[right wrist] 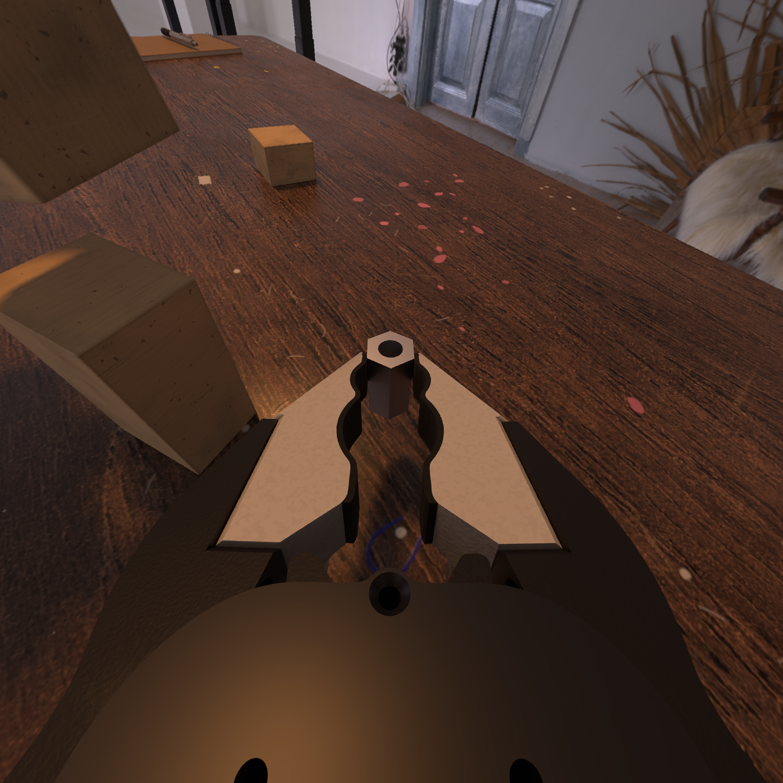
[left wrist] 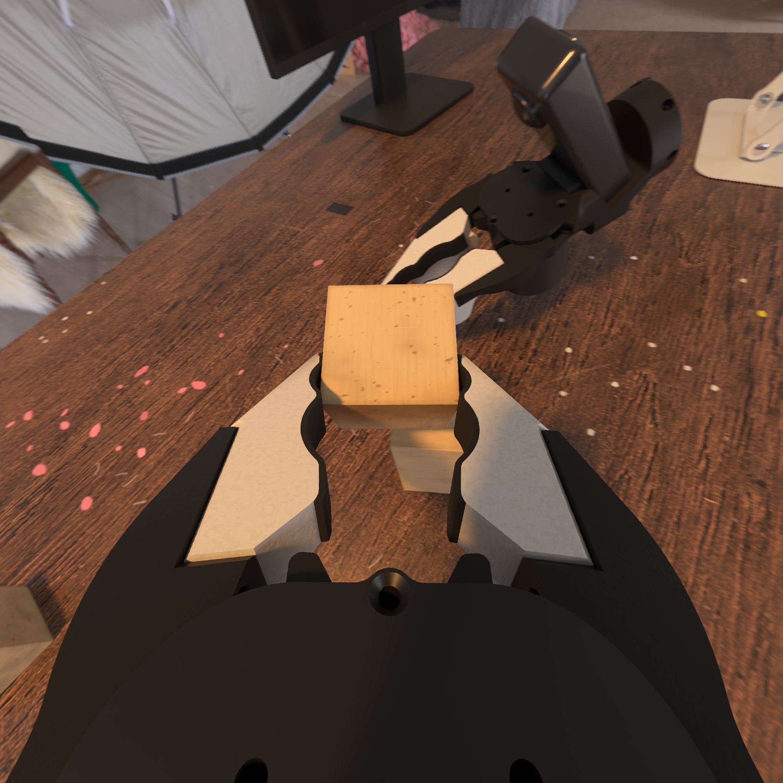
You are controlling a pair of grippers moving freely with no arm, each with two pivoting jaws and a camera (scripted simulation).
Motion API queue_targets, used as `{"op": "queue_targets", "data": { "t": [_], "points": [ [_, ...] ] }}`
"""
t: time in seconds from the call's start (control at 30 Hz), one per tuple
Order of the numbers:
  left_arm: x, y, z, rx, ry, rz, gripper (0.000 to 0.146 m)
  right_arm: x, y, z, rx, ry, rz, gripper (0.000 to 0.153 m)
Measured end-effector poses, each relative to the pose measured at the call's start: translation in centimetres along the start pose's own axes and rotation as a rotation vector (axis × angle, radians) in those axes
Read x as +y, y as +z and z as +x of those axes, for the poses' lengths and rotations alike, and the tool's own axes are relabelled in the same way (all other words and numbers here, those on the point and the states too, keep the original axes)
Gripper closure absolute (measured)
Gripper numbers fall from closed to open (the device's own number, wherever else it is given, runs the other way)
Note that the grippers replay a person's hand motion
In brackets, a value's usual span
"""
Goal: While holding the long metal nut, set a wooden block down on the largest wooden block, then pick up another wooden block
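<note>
Left gripper point(left wrist: 390, 381) was pitched down over the counter point(left wrist: 593, 423), fingers clamped on a wooden block point(left wrist: 390, 351) held above a paler block point(left wrist: 423, 466) on the counter. Right gripper point(right wrist: 390, 381) was angled low, fingers pinching the long metal nut point(right wrist: 389, 373) upright, off the surface. Small block point(right wrist: 283, 154) sat well apart.

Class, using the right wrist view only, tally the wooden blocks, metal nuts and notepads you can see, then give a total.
Wooden blocks: 3 (upper-left block, near block, far block)
Long metal nut: 1
Orange notepad: 1
Total: 5
</note>
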State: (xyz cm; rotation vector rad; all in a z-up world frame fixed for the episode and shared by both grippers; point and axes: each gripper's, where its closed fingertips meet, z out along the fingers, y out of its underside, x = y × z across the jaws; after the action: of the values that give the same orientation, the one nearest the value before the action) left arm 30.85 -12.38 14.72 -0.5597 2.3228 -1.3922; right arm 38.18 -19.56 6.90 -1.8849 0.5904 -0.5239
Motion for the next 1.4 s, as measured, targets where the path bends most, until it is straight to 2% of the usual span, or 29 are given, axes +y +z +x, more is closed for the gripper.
{"op": "queue_targets", "data": {
  "t": [0.13, 0.63, 0.7, 0.9, 1.03, 1.17, 1.3, 1.4],
  "points": [
    [-0.1, 0.3, 1.4, 0.067, 0.015, -0.045, 0.086, 0.0, 0.0, -0.1, -0.003, 0.000, 0.001, 0.132],
    [2.5, 1.8, 2.5, 0.130, -0.009, -0.212, 0.086, -0.1, -0.1, -0.1, -0.003, -0.001, 0.004, 0.132],
    [2.4, 1.9, 2.6, 0.130, -0.011, -0.202, 0.080, -0.1, -0.1, 0.0, -0.003, 0.003, 0.005, 0.132],
    [1.8, 1.5, 1.8, 0.086, -0.043, -0.157, 0.047, -0.2, -0.1, 0.0, -0.003, 0.003, 0.006, 0.132],
    [0.9, 0.1, 1.0, 0.084, -0.093, -0.080, 0.042, -0.4, -0.3, 0.0, -0.003, 0.005, 0.016, 0.132],
    [-0.2, -2.6, -2.1, -0.029, -0.150, 0.022, 0.039, -0.6, -0.5, 0.0, -0.003, 0.009, 0.027, 0.132],
    [0.0, -6.7, -8.9, -0.292, -0.294, 0.123, 0.042, -0.8, -0.6, 0.0, -0.004, 0.012, 0.035, 0.132],
    [2.8, -9.1, -14.1, -0.474, -0.410, 0.111, 0.043, -0.9, -0.6, -0.1, -0.006, 0.009, 0.038, 0.132]
  ]
}}
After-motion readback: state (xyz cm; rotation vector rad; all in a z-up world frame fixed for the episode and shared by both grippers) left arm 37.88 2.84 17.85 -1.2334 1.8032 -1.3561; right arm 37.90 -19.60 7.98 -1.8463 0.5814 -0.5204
